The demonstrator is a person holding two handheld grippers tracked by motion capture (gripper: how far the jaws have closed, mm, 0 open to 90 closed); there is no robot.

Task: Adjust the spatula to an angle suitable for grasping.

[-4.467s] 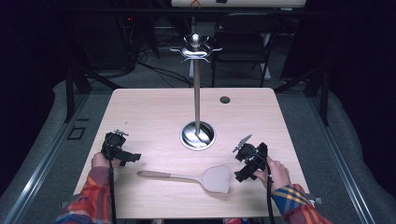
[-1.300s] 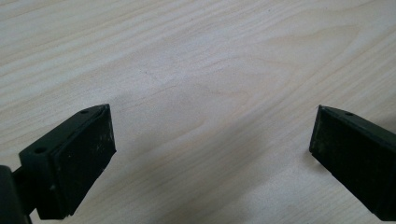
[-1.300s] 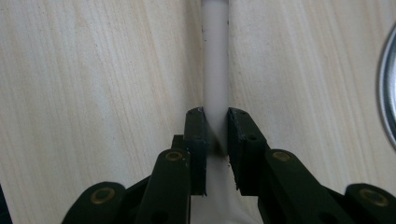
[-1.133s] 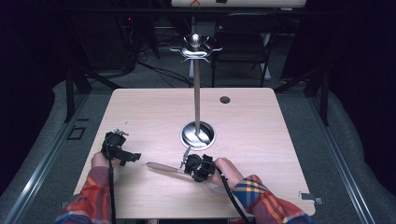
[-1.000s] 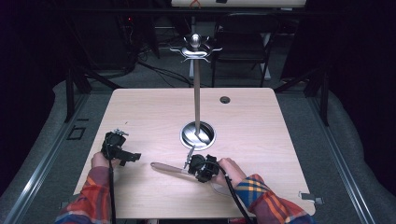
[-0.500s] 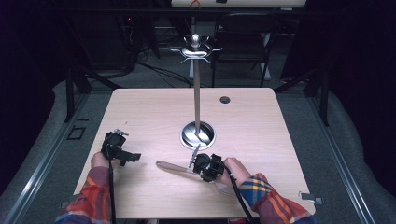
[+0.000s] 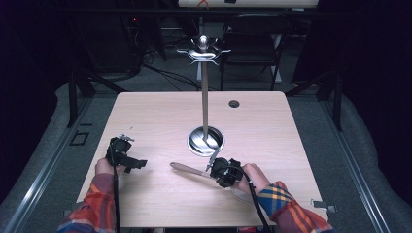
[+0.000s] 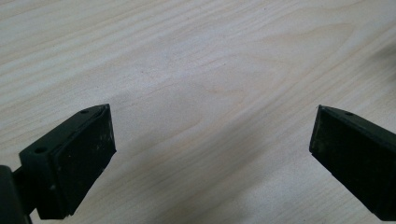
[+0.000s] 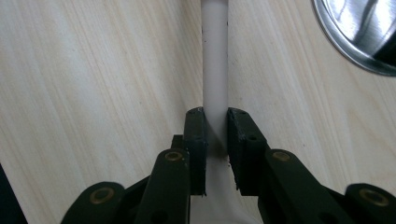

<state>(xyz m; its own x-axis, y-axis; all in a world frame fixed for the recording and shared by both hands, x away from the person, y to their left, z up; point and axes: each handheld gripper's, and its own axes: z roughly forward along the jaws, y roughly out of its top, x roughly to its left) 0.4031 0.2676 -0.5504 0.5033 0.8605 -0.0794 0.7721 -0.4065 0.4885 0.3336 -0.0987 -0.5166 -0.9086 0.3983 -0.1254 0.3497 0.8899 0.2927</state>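
My right hand-held gripper (image 9: 215,133) is clamped on the pale plastic spatula's handle (image 9: 215,56), near the round steel base of the utensil stand (image 7: 205,141) on the light wood table (image 7: 160,116). My left hand-held gripper (image 8: 210,154) hovers jaws apart over bare table.

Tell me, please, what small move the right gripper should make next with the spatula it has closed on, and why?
Probably a short straight lift. The right gripper has its jaws shut on the spatula handle, which lies along the table beside the stand base. Raising it first should clear the wood before any swing toward the stand's hooks. The left gripper sits open, well apart.
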